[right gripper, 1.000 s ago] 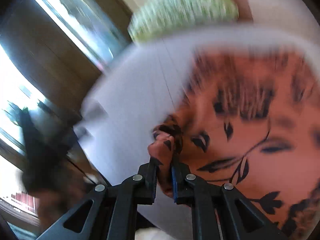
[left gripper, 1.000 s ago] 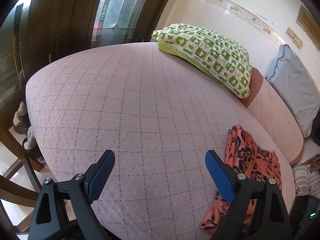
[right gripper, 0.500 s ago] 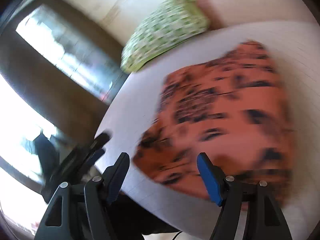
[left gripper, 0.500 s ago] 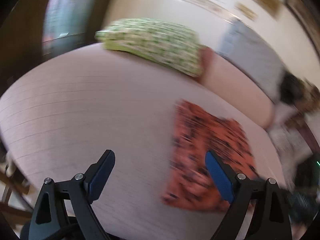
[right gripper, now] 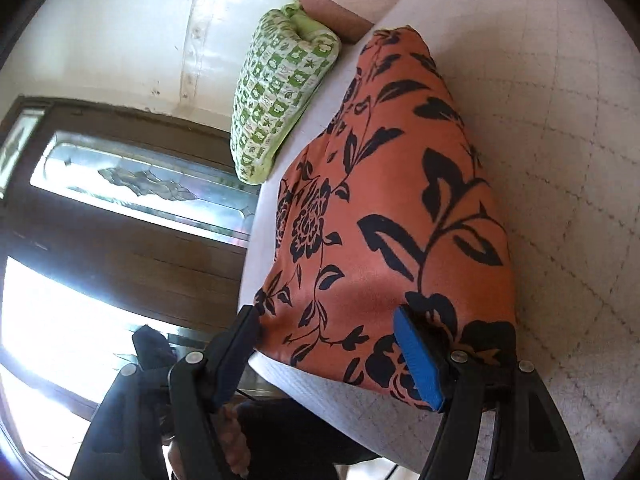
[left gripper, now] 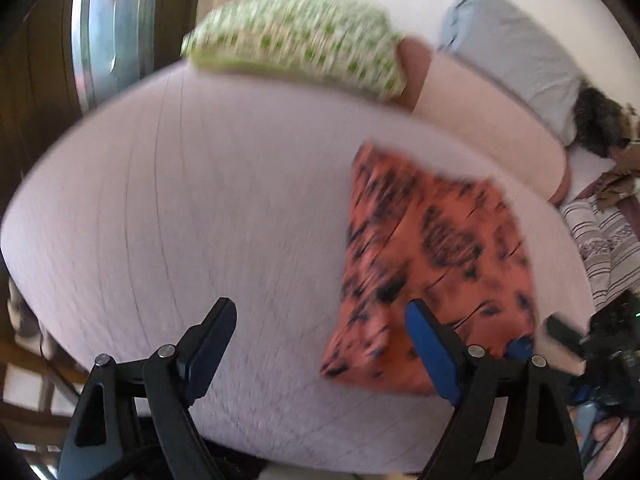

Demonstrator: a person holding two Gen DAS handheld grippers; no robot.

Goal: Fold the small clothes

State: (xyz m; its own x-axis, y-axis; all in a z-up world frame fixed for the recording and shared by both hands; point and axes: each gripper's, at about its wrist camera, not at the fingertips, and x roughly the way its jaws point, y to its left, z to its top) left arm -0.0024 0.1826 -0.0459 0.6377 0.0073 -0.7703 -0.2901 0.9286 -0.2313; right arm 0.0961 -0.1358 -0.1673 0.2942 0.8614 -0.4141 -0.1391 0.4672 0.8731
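An orange garment with a black flower print [left gripper: 432, 264] lies spread on the pale quilted bed [left gripper: 224, 208], towards its right side. My left gripper [left gripper: 320, 320] is open and empty, above the bed's near edge, with the garment's near left corner just behind its right finger. In the right wrist view the garment [right gripper: 392, 208] fills the middle. My right gripper [right gripper: 328, 328] is open and empty over the garment's near edge. The right gripper also shows at the far right of the left wrist view [left gripper: 560, 336].
A green-and-white patterned pillow [left gripper: 296, 40] and a grey pillow [left gripper: 516, 52] lie at the head of the bed, with a pink bolster [left gripper: 492, 120] beside them. Striped cloth [left gripper: 604, 240] lies to the right. A dark wooden door with glass panels [right gripper: 120, 184] stands beyond the bed.
My right gripper let go of the garment and opened; the garment now lies spread flat. My left gripper swung right towards the garment and stayed open.
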